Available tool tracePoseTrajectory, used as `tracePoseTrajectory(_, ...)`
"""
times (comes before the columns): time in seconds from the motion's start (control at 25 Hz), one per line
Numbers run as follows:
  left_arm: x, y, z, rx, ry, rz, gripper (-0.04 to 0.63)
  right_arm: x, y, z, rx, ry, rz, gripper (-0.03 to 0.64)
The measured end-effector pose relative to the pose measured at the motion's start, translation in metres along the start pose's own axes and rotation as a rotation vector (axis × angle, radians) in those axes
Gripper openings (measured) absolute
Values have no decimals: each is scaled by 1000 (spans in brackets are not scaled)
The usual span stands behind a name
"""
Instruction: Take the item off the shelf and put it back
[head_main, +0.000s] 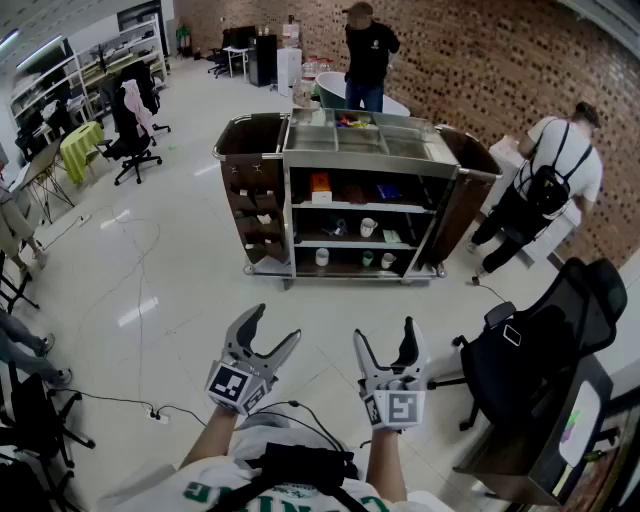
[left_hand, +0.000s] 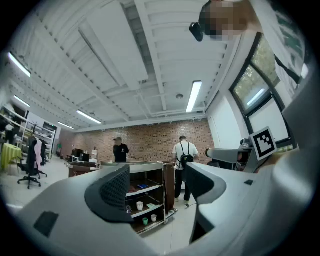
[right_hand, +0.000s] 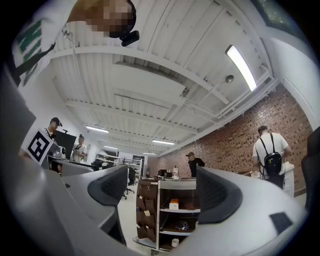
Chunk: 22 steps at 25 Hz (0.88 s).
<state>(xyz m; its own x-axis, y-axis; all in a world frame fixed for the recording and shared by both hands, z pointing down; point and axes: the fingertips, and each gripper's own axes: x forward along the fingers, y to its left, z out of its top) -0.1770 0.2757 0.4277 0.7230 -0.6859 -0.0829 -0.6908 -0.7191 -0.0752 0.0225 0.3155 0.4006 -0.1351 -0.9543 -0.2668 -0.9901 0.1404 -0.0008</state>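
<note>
Standing well back from the cart (head_main: 262, 190) right now, so I'd say nothing has really started: the orange box (head_main: 320, 184), the cups (head_main: 368, 227) and the other bits all sit on its shelves, and I can't tell which one I'm meant to grab. Left gripper (head_main: 275, 325) and right gripper (head_main: 385, 335) are both held out in front of me, jaws spread, nothing between them. Whole job's left, I reckon: walk up, pull an item off, put it back.

All three views (from afar) face the cart (head_main: 360, 160).
</note>
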Motion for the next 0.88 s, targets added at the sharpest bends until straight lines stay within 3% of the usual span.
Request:
tracePoseTrajectory(0.24, 31, -13, -3, -5, 13, 1, 341, -3, -42, -7, 35, -2, -23, 437)
tracePoseTrajectory(0.52, 82, -10, -17, -29, 30, -59, 341, 13, -67, -28, 45, 40, -59, 437)
tracePoseTrajectory(0.88, 172, 37, -27, -68, -10, -112, 341, 103, -100, -43, 19, 76, -83, 437)
